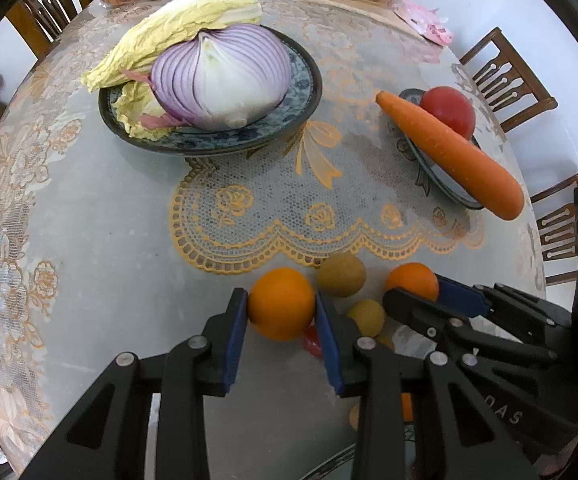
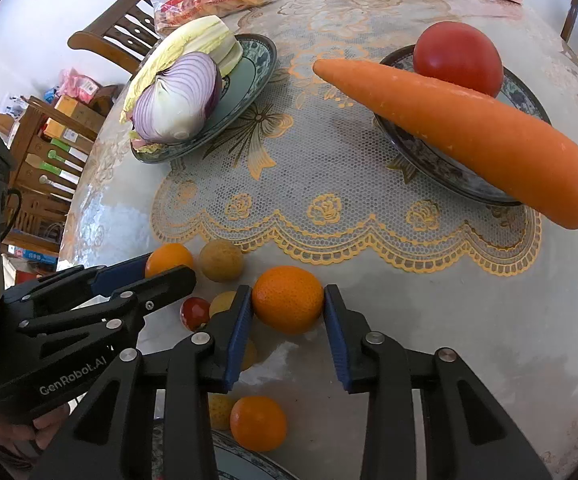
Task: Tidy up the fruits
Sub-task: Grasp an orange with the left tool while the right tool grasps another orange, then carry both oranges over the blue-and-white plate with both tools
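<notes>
My left gripper (image 1: 281,312) is shut on an orange (image 1: 281,303) at the near part of the round table; it also shows in the right wrist view (image 2: 165,268). My right gripper (image 2: 288,307) is shut on another orange (image 2: 288,299), seen from the left wrist as well (image 1: 412,280). Between them lie a brownish round fruit (image 2: 221,260), a small yellow fruit (image 1: 365,317) and a small red fruit (image 2: 195,312). A further orange (image 2: 258,423) and a yellow fruit (image 2: 221,411) sit by the rim of a near plate (image 2: 245,462).
A blue patterned plate (image 1: 289,124) holds a halved red onion (image 1: 225,80) and napa cabbage (image 1: 177,36). A second plate (image 2: 429,156) holds a carrot (image 2: 469,132) and a tomato (image 2: 457,58). Bagged food lies at the far edge. Wooden chairs ring the table.
</notes>
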Demonstrator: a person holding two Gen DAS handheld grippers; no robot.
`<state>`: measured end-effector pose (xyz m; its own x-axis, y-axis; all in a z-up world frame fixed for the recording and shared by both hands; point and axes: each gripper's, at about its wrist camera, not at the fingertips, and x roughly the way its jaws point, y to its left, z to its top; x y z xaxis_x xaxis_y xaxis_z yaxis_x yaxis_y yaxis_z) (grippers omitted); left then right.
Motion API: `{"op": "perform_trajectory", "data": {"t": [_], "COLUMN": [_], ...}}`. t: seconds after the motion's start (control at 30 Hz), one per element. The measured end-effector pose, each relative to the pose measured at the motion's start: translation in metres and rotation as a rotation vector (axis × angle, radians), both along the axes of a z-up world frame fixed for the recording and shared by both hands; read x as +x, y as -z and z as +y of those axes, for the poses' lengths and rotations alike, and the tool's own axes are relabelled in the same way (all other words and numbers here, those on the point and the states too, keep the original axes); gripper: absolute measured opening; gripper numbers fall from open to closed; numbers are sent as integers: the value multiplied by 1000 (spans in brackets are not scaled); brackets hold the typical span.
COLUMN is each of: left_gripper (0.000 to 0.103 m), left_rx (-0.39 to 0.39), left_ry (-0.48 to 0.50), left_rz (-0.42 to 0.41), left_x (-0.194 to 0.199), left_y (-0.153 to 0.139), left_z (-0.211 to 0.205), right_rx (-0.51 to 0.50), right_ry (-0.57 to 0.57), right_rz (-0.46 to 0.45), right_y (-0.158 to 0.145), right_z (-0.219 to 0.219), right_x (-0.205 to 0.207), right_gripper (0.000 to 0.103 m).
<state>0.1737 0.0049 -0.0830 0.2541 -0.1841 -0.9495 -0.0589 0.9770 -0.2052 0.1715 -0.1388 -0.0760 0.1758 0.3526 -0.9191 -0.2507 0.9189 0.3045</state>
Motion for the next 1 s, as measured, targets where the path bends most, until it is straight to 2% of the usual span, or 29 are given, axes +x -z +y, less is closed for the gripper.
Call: {"op": "perform_trajectory", "data": {"t": [1.0], "left_gripper": [35], "left_rx": [-20], "left_ry": [43], "left_rz": [-80], "left_x": [-46], "left_y": [-48], "left_z": [-5], "right_rx": [23], "right_ry": [19], "right_rz": [-59], "right_y": [-33], "right_z": [-10], "right_x": [-39], "right_gripper": [36]}}
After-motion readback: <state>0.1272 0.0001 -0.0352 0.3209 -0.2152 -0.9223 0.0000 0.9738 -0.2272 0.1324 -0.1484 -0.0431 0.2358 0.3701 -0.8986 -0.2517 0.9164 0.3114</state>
